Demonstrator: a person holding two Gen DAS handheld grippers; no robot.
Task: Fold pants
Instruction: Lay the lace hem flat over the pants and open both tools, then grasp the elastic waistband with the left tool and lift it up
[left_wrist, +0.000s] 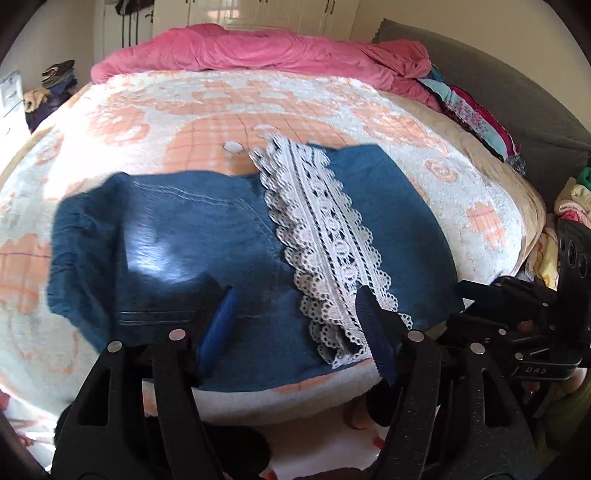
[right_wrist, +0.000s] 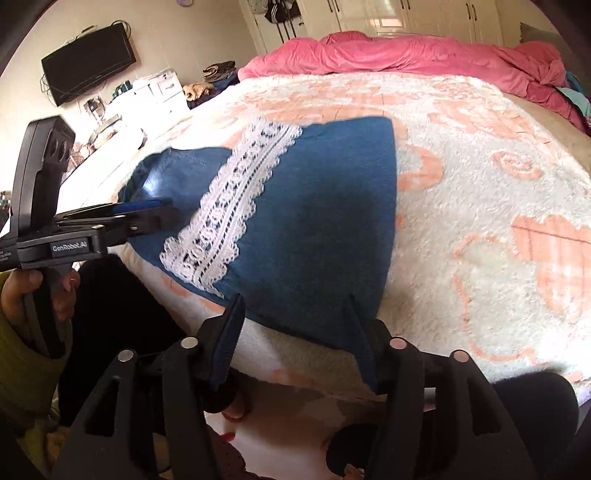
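Observation:
Blue denim pants (left_wrist: 184, 229) (right_wrist: 325, 206) with a white lace stripe (left_wrist: 325, 236) (right_wrist: 236, 206) lie folded into a compact bundle near the front edge of the bed. My left gripper (left_wrist: 295, 314) stands open over the near part of the bundle, one finger on the denim, the other at the lace's end. It shows from the side in the right wrist view (right_wrist: 155, 214), over the bundle's left end. My right gripper (right_wrist: 293, 321) is open at the bundle's near right corner, its fingers straddling the denim edge without pressing it.
The bed carries a fluffy white and peach blanket (left_wrist: 258, 110) (right_wrist: 480, 184). A pink duvet (left_wrist: 258, 51) (right_wrist: 406, 51) is bunched at the far end. Colourful clothes (left_wrist: 476, 114) pile along the grey headboard (left_wrist: 517, 103). A wall TV (right_wrist: 88, 62) and white drawers (right_wrist: 162, 88) stand left.

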